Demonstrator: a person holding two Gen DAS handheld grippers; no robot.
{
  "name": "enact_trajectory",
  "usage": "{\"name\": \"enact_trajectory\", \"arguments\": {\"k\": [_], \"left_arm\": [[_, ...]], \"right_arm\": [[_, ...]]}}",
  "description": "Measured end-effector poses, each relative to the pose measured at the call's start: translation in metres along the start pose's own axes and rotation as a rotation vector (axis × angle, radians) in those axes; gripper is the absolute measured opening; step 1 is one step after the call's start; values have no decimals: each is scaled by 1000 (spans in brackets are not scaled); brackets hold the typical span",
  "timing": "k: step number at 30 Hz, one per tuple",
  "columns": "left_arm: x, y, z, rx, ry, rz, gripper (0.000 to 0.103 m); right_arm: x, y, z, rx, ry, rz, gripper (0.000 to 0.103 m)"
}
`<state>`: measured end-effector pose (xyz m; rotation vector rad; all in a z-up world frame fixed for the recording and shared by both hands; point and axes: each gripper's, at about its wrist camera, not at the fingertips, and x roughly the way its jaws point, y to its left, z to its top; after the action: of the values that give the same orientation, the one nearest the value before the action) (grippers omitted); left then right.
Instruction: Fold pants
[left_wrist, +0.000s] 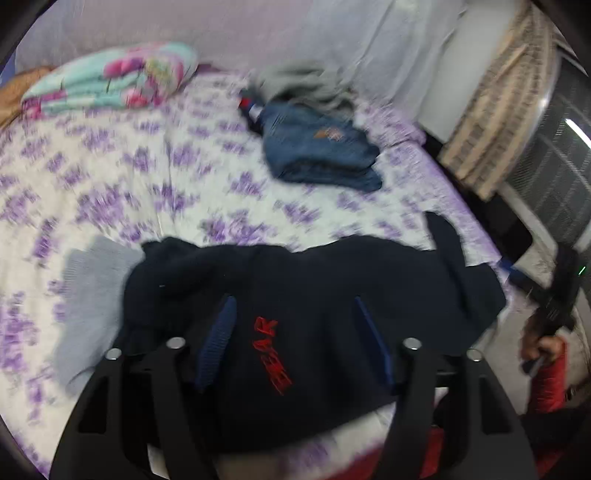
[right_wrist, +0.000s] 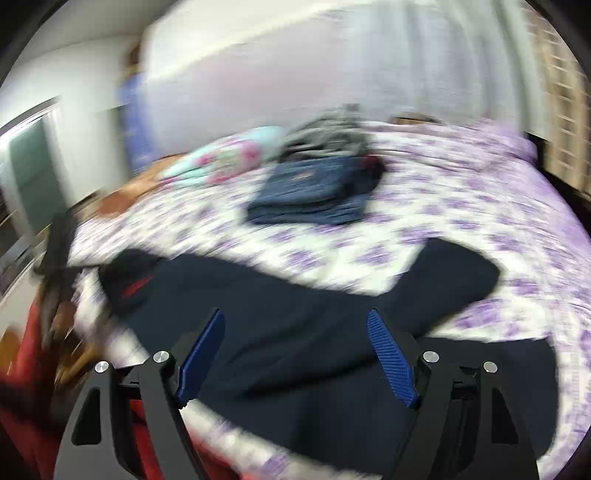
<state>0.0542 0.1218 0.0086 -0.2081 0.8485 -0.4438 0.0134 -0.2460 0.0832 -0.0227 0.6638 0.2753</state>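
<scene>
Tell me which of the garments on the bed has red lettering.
The dark navy pants spread nearest both grippers carry the red lettering; the folded blue jeans farther back show only an orange patch.

We see a bed (left_wrist: 122, 177) in a purple-flowered sheet. Dark navy pants (left_wrist: 314, 295) lie along its near edge; folded jeans (left_wrist: 317, 147) sit mid-bed, a floral pillow (left_wrist: 110, 79) at the far edge.
</scene>
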Motion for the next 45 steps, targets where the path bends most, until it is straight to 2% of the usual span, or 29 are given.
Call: {"name": "enact_trajectory", "arguments": {"k": [2, 3, 4, 5, 7, 8, 11, 14, 15, 17, 19, 20, 23, 25, 29, 31, 33, 35, 37, 38, 40, 41, 43, 45], "left_arm": [[22, 8, -5, -12, 8, 44, 73], [30, 9, -9, 9, -3, 64, 76], [37, 2, -17, 77, -47, 113, 79], [41, -7, -23, 139, -79, 155, 86], [47, -26, -33, 263, -96, 264, 89], [45, -28, -34, 268, -116, 278, 94], [37, -13, -32, 190, -138, 194, 94], [34, -13, -32, 196, -151, 181, 94], [34, -14, -32, 205, -149, 190, 94], [34, -15, -33, 212, -152, 188, 94], [33, -15, -33, 209, -161, 170, 94], [33, -14, -34, 209, -164, 165, 94], [33, -15, -34, 211, -165, 164, 94], [33, -15, -34, 211, -165, 163, 94], [33, -16, -35, 214, -163, 163, 94], [33, -16, -35, 213, -162, 163, 94], [33, -16, -35, 212, -163, 163, 94], [34, -16, -35, 212, -160, 166, 94], [35, -16, -35, 211, -154, 174, 94], [36, -16, -34, 210, -150, 178, 94], [37, -17, -34, 207, -143, 188, 94], [37, -17, -34, 206, -140, 192, 94], [38, -17, -34, 205, -135, 200, 94], [38, -16, -33, 203, -134, 203, 94]], "right_arm": [[17, -14, 20, 66, 20, -98, 80], [29, -20, 29, 93, 39, -119, 80], [39, -24, 34, 112, 53, -134, 80], [54, -29, 41, 133, 79, -176, 81], [81, -37, 47, 148, 133, -254, 81], [100, -42, 51, 146, 165, -301, 81], [133, -49, 49, 142, 246, -421, 82], [166, -61, 41, 149, 353, -470, 82], [172, -66, 37, 162, 372, -467, 83], [173, -71, 33, 169, 348, -445, 80], [166, -73, 32, 182, 331, -419, 52], [163, -77, 32, 198, 325, -414, 31], [144, -97, 30, 308, 294, -355, 4], [124, -108, 27, 378, 236, -297, 4], [49, -111, 13, 455, 47, -201, 4], [6, -119, -2, 507, -44, -177, 4], [-44, -133, -32, 588, -128, -167, 4], [-75, -151, -68, 671, -152, -203, 4], [-86, -168, -99, 737, -134, -255, 6], [-87, -175, -109, 770, -135, -243, 8], [-88, -180, -119, 832, -161, -122, 13], [-87, -178, -119, 833, -172, -75, 21], [-82, -170, -112, 805, -174, -45, 36], [-72, -164, -107, 789, -144, -8, 38]]}}
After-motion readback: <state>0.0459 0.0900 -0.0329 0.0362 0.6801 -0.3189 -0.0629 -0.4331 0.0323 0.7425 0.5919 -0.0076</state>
